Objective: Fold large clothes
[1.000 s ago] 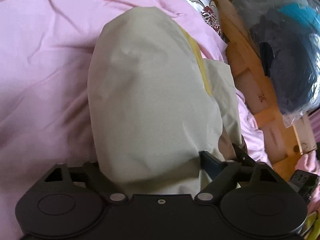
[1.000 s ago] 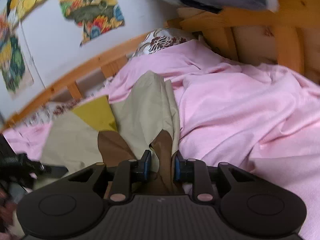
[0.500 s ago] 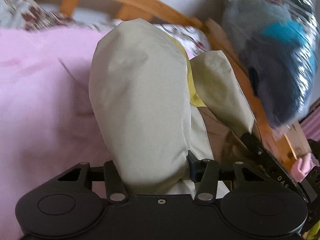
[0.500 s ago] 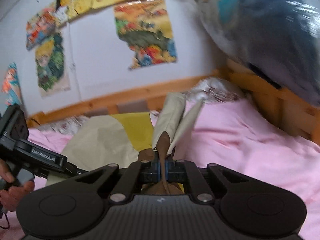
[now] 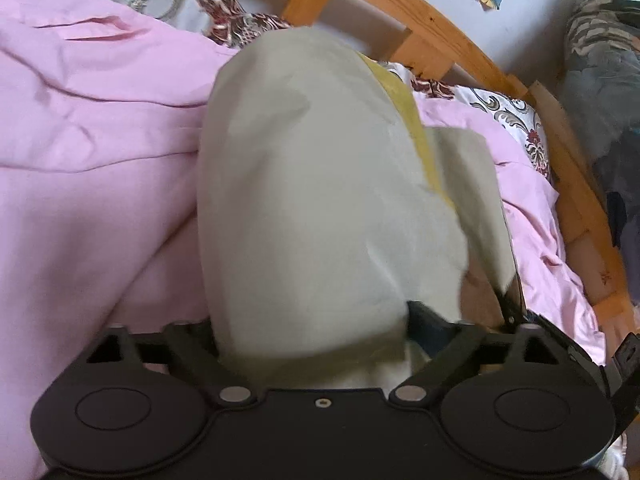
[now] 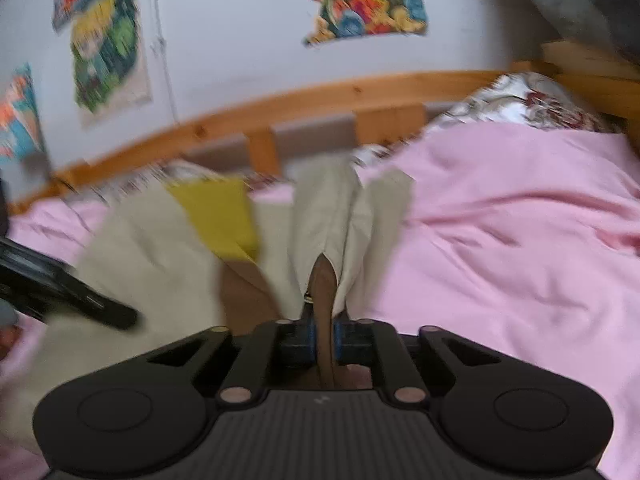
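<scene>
Looking at my left gripper [image 5: 312,332], its jaws are opening wide with a fat beige bundle of the garment [image 5: 320,184] between them. My right gripper [image 6: 324,342] is easing open around a brown fold. It lies lengthwise on the pink bedding [image 6: 520,240], running toward the wooden rail [image 6: 320,96].

Left claw [image 5: 312,332] opening wide, right claw [image 6: 324,340] opening — narrow gap

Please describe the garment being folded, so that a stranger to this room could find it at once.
On the wooden-framed bed, over the pink sheet, lies the garment, pale beige. It alone shows a mustard-yellow panel and brown lining; the floral pillow is patterned.
</scene>
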The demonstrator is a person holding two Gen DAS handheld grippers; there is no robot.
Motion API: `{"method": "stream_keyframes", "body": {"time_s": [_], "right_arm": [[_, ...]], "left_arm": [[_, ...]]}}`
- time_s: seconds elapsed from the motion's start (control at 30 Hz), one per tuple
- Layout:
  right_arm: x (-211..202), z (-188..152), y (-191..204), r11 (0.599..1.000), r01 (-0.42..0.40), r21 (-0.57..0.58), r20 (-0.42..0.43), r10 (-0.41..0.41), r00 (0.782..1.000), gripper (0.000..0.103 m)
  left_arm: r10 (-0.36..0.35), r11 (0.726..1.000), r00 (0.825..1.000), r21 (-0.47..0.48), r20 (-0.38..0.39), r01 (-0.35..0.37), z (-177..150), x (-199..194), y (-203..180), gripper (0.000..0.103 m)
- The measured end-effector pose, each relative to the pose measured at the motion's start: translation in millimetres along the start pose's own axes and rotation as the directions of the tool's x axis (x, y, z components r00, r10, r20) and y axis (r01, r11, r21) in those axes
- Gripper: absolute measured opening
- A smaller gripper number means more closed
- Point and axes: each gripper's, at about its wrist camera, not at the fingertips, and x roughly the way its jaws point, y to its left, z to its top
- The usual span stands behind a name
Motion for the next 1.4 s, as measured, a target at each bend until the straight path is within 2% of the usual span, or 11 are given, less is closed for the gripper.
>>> {"method": "stream_keyframes", "body": {"time_s": [0.13,0.27,0.33,0.5,0.63,0.8,1.0,1.13,1.17,1.27,1.4], "right_arm": [[-7.5,-16.0,-9.8,1.000,0.014,0.015,-0.015,-0.014,1.000,0.031],[-21.9,-31.6,-11.0,0.999,0.047,0.022,-0.019,-0.046,0.999,0.032],[-26.4,-31.9,-12.9,0.997,0.069,0.037,-0.010,-0.069,0.998,0.039],[-48.0,-19.1,5.5,0.992,0.124,-0.033,0.110,-0.119,0.987,0.047],[-45.1,-14.3,28.6,0.986,0.067,-0.155,0.124,-0.048,0.991,0.055],[-26.1,-38.0,47.4,0.945,0.052,-0.324,0.019,-0.049,0.999,0.047],[-16.9,-53.1,42.1,0.946,0.073,-0.315,-0.017,-0.082,0.996,0.045],[-21.7,-56.9,44.8,0.944,0.081,-0.320,-0.023,-0.093,0.995,0.045],[-23.8,-58.2,43.1,0.947,0.079,-0.311,-0.025,-0.091,0.996,0.045],[-27.9,-59.9,37.9,0.960,0.069,-0.273,-0.030,-0.081,0.996,0.045],[-33.5,-62.1,39.4,0.964,0.084,-0.253,-0.033,-0.095,0.995,0.046]], "left_arm": [[0.065,0.998,0.996,0.001,0.063,-0.066,-14.2,-12.5,-11.0,0.102],[0.175,0.968,0.967,0.147,0.183,-0.203,-37.0,-18.5,-42.5,0.102],[0.203,0.958,0.957,0.161,0.207,-0.239,-42.1,-11.9,-52.6,0.102],[0.232,0.938,0.931,0.190,0.284,-0.291,-55.7,1.2,-59.1,0.102],[0.213,0.941,0.931,0.195,0.296,-0.277,-60.1,0.2,-53.4,0.102],[0.188,0.944,0.944,0.215,0.270,-0.250,-57.4,0.6,-48.6,0.102],[0.215,0.923,0.933,0.253,0.289,-0.291,-63.3,7.2,-58.2,0.102],[0.173,0.937,0.936,0.241,0.306,-0.252,-55.2,-19.6,-65.0,0.096],[0.167,0.937,0.925,0.238,0.343,-0.257,-54.6,-26.4,-65.5,0.096],[0.162,0.916,0.845,0.240,0.510,-0.321,-46.1,-43.9,-67.0,0.098],[0.244,0.909,0.783,0.146,0.572,-0.391,-17.2,-37.4,-61.6,0.101]]}}
